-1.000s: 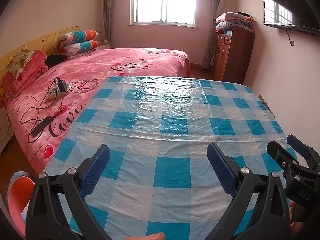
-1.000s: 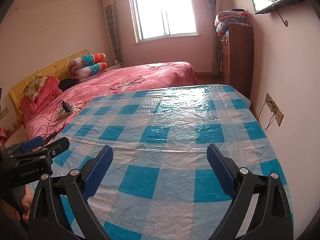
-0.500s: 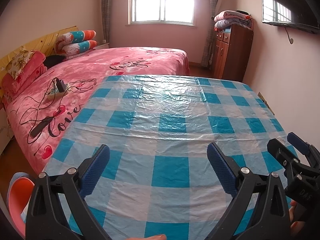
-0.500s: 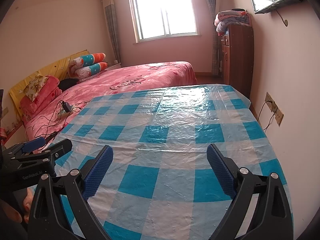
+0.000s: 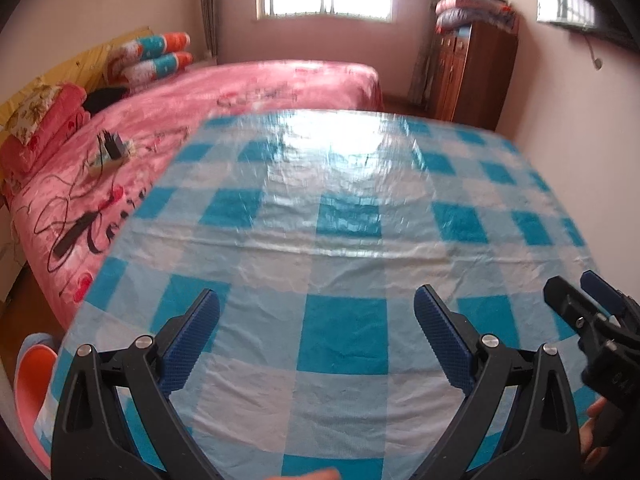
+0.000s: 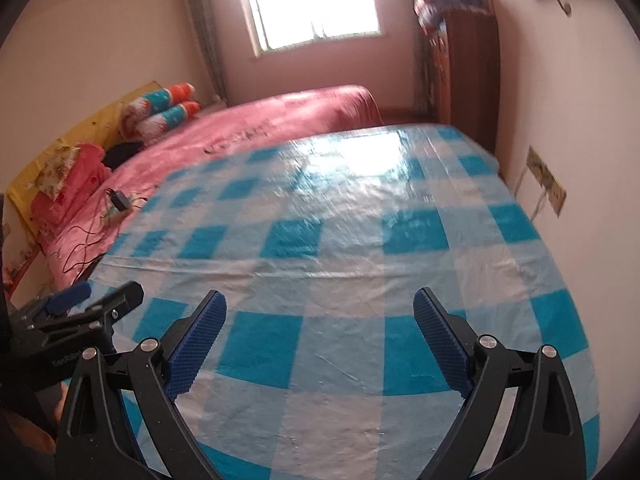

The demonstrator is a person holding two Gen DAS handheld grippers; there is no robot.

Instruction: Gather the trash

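A table with a blue and white checked plastic cloth fills both views; it also shows in the right wrist view. I see no trash on it. My left gripper is open and empty above the table's near edge. My right gripper is open and empty, also above the near edge. The right gripper shows at the right edge of the left wrist view, and the left gripper at the left edge of the right wrist view.
A bed with a pink cover stands left of and behind the table, with cables and a power strip on it. A brown cabinet stands at the back right. The wall runs along the table's right side. An orange tub sits low left.
Both views have tilted down and are blurred by motion. Both grippers stay open and empty.
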